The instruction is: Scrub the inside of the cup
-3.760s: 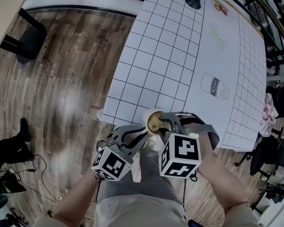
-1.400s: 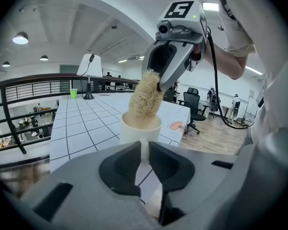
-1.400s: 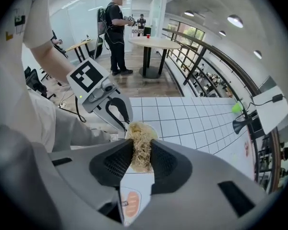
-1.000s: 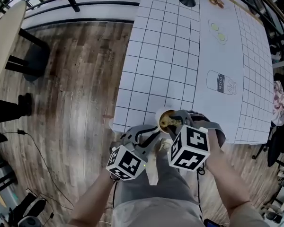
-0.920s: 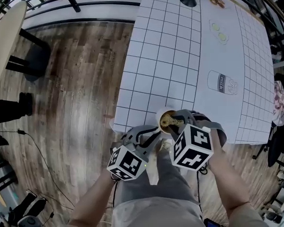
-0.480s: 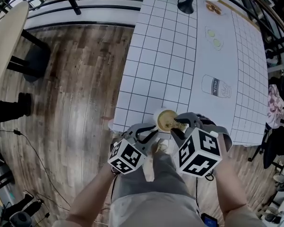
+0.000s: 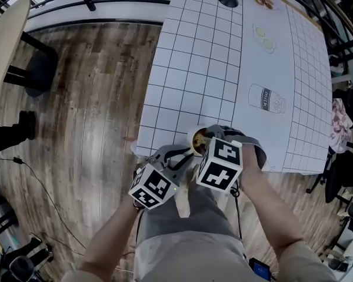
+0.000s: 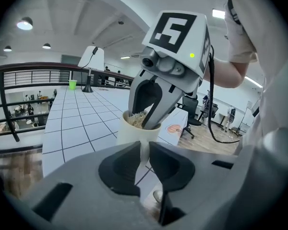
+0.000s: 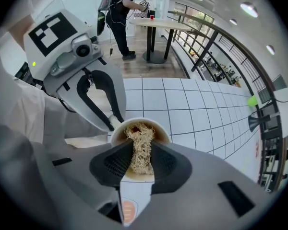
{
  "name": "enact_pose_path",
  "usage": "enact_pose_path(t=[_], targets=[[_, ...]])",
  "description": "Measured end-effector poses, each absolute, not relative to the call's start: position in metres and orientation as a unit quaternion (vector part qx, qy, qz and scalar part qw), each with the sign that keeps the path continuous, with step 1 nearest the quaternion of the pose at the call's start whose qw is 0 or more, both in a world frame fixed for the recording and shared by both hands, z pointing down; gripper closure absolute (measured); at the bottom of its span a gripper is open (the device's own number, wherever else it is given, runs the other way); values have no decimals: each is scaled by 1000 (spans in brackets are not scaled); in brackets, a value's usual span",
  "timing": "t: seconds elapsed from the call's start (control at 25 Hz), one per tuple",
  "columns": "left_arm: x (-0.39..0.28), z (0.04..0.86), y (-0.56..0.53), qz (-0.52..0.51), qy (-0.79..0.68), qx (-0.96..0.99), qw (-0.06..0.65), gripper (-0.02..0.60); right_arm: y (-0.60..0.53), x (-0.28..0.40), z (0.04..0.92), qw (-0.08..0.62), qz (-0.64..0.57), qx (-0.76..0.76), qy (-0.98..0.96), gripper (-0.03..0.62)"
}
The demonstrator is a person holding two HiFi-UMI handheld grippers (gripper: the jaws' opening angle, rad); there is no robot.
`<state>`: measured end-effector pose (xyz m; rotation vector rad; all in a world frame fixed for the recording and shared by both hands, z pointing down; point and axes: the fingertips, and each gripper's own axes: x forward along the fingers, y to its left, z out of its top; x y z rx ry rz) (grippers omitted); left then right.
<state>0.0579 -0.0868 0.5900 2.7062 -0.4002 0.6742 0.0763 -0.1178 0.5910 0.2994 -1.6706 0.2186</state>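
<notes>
The right tool (image 9: 141,145) has its jaws drawn in on a straw-coloured fibrous scrubber (image 9: 141,131), the pads pressing it from both sides. The tuft and the jaw tips sit down inside the mouth of the white cup (image 9: 162,128), whose inner wall looks brown-stained. From the left gripper view, this tool's two fingers slope down into the cup (image 8: 133,134) from above, with its marker cube (image 8: 177,35) high over the rim.

The left tool (image 8: 144,150) has its jaws nearly together, pinching a thin white part low on the near side of the cup. I cannot tell whether that part is a handle or the wall. In the right gripper view its fingers (image 9: 105,107) meet the cup at the rim's left edge.

In the head view both tools converge on the cup (image 7: 194,137): the left tool (image 7: 185,154) from the person's left, the right tool (image 7: 205,143) from above. The cup is at the near edge of the bench (image 7: 194,69), just ahead of the person's lap (image 7: 182,216). Whether it rests on the bench I cannot tell.

The bench carries a white sheet ruled in a black grid. Farther out on the sheet are a drawn milk carton (image 7: 266,97) and two green rounds (image 7: 263,37). A wooden floor (image 7: 88,98) lies to the left.
</notes>
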Motion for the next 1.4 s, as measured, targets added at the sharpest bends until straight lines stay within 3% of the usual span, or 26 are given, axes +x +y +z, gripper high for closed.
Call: enact_pose_path(t=[1.16, 1.4], targets=[[64, 578, -95, 263, -151, 918, 255, 511, -119, 108, 480, 543, 97, 299, -779, 488], [50, 534, -107, 231, -189, 919, 256, 522, -129, 117, 430, 439, 103, 363, -815, 487]])
